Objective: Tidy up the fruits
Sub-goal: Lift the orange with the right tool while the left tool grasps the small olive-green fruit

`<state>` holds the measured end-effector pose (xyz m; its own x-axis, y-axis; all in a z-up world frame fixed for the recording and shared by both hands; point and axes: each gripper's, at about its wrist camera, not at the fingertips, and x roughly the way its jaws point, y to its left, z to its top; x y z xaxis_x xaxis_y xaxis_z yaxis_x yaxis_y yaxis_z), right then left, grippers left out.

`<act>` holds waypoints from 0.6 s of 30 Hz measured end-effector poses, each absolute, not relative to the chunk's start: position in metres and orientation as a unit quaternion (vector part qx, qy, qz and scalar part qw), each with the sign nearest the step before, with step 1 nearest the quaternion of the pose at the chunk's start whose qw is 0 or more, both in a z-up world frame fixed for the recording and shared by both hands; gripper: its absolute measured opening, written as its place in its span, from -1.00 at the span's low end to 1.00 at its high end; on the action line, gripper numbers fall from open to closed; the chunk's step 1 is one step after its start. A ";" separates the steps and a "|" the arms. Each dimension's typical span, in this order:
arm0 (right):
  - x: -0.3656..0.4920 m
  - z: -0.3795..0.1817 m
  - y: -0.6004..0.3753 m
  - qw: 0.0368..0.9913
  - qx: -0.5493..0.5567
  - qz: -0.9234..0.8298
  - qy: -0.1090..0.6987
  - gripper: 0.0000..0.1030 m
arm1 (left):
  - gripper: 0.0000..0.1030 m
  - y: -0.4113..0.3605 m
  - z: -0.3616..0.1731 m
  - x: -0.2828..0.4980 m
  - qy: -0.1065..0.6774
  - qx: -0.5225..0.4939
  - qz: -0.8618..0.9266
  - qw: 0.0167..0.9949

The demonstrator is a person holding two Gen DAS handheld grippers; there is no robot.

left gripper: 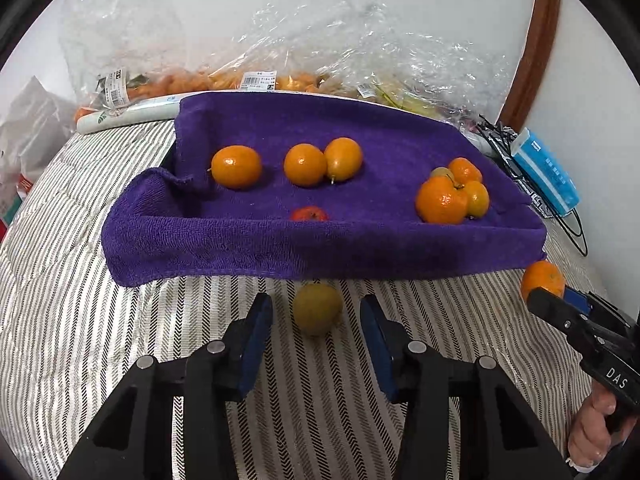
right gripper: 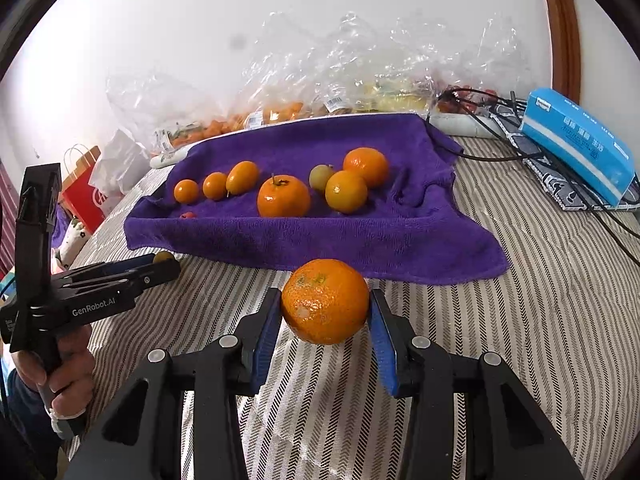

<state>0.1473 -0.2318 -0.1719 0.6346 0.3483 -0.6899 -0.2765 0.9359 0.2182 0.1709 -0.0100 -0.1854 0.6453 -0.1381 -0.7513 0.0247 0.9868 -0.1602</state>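
Note:
A purple towel (left gripper: 304, 248) (right gripper: 360, 236) lines a tray on the striped bed and holds several oranges and kumquats (left gripper: 236, 166) (right gripper: 283, 197) and a small red fruit (left gripper: 309, 213). My left gripper (left gripper: 316, 316) is open around a small yellow-green fruit (left gripper: 317, 309) lying on the bed in front of the towel; the pads stand apart from it. My right gripper (right gripper: 325, 310) is shut on a large orange (right gripper: 325, 301), held just before the towel's front edge. It also shows in the left wrist view (left gripper: 542, 278).
Clear plastic bags of fruit (left gripper: 280, 64) (right gripper: 320, 92) lie behind the tray by the wall. A blue tissue pack (right gripper: 580, 144) and black cables (right gripper: 500, 120) lie at the right. A red paper bag (right gripper: 86, 196) stands at the left.

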 end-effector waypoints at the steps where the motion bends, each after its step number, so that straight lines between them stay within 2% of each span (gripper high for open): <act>1: 0.148 -0.172 -0.231 0.902 0.045 0.173 0.392 -0.17 | -0.16 -0.010 -0.185 0.171 0.419 -0.067 -0.044 0.904; 11: 0.151 -0.175 -0.229 0.896 0.042 0.186 0.401 -0.17 | -0.17 -0.020 -0.187 0.172 0.424 -0.036 -0.016 0.905; 14: 0.151 -0.175 -0.227 0.896 0.038 0.188 0.401 -0.17 | -0.26 -0.019 -0.186 0.172 0.424 -0.036 -0.008 0.905; 16: 0.151 -0.175 -0.228 0.896 0.039 0.189 0.401 -0.17 | -0.56 -0.013 -0.186 0.172 0.421 -0.049 -0.007 0.906; 18: 0.151 -0.175 -0.228 0.895 0.042 0.189 0.401 -0.17 | -0.55 -0.007 -0.186 0.170 0.416 -0.073 -0.017 0.906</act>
<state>0.1505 -0.2276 -0.1746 0.6071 0.3721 -0.7022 -0.3047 0.9251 0.2267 0.1705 -0.0066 -0.1858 0.6533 -0.0920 -0.7515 -0.0300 0.9887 -0.1471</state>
